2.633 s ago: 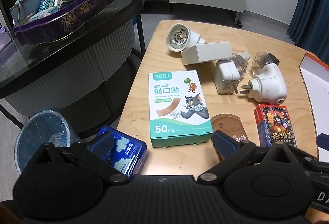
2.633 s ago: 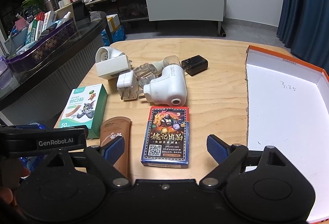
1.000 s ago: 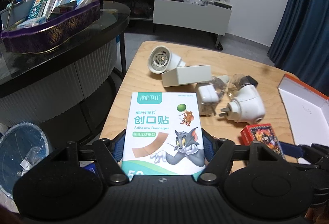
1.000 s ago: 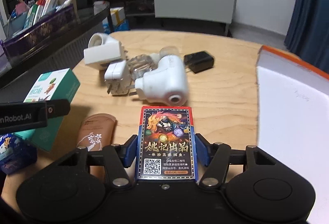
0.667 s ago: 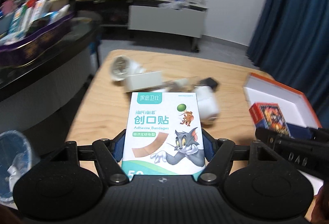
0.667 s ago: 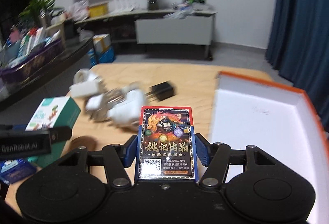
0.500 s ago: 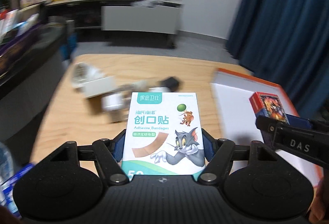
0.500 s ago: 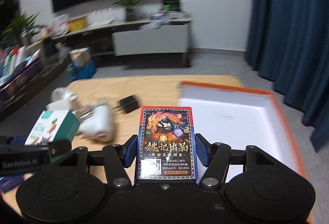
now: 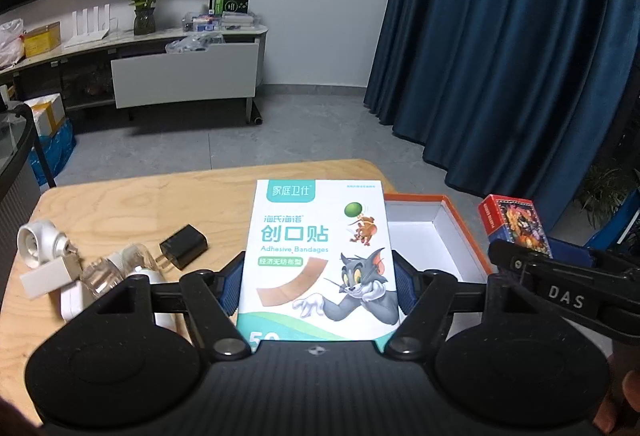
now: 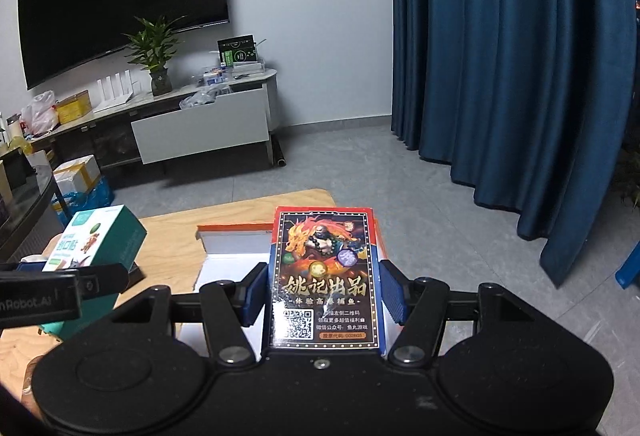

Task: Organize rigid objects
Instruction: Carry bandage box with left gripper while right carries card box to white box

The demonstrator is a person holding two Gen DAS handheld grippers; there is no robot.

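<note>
the bandage box [image 9: 318, 260], a flat glossy cardboard carton with a cartoon cat and mouse, sits at lower centre of the left wrist view, clamped between the blue ribbed pads of the left gripper [image 9: 319, 286], whose jaws are closed to the box's width. the card box [image 10: 325, 278], smaller, shiny, dark with red and blue edges, fills the lower centre of the right wrist view, pinched the same way by the right gripper [image 10: 324, 294]. both are held in the air over the tray [image 9: 460, 228], a shallow rectangular box, white inside with an orange rim, at centre right of the left view.

half a second ago the room streaked with blur and the plugs lay nearer the middle; now the picture is sharp, the pale wood surface [image 9: 160, 195] has slid to the left, and the blue curtain [image 9: 500, 55] fills the upper right. each box sits in its jaws as before.

the bandage box hides the tray's near left part, and its bottom edge is cut off by the gripper body. at far left a black charger [image 9: 184, 246], white plug-in units [image 9: 44, 256] and clear bottles [image 9: 112, 268] crowd together, partly behind the left arm of the gripper, and hard to tell apart.
</note>
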